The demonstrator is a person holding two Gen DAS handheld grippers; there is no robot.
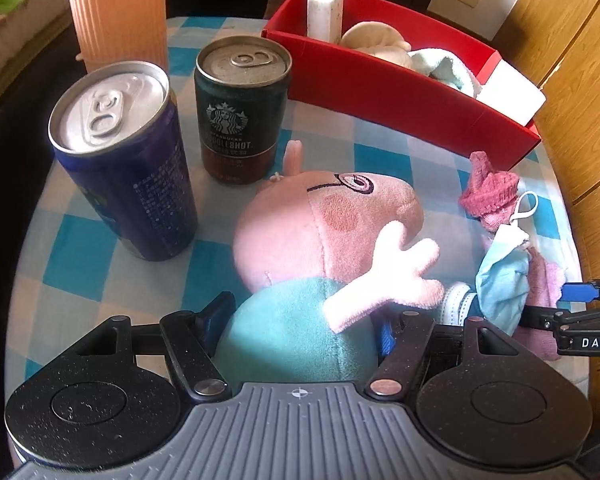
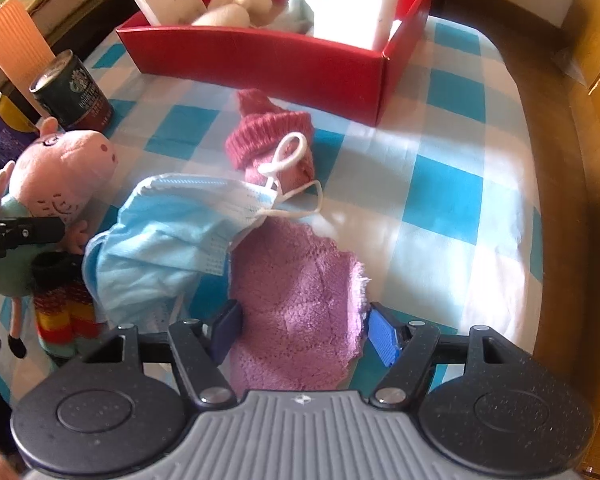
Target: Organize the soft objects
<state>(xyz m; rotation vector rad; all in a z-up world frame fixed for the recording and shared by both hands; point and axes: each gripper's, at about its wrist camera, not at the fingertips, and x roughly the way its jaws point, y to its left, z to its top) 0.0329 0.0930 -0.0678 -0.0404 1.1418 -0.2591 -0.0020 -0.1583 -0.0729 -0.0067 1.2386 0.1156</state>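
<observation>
A pink plush pig (image 1: pixel 328 220) in a teal shirt lies on the blue-checked tablecloth. My left gripper (image 1: pixel 302 324) is shut on its teal body, with a pad pressing in on each side. To its right lie a crumpled blue face mask (image 2: pixel 172 224), a dark-pink knitted hat (image 2: pixel 268 132) and a purple fuzzy cloth (image 2: pixel 296 300). My right gripper (image 2: pixel 304 330) points down over the purple cloth, open, with a finger on either side of it. A striped sock (image 2: pixel 64 320) lies by the pig's legs. The red box (image 2: pixel 260 56) stands behind.
The red box holds white sponges (image 2: pixel 356 4), a cream soft toy (image 2: pixel 236 4) and a pale blue cloth (image 2: pixel 300 8). A purple can (image 1: pixel 128 168) and a dark coffee can (image 1: pixel 240 120) stand left of the pig, with an orange ribbed cup (image 1: pixel 116 4) behind them. Wooden cabinets flank the table's right edge.
</observation>
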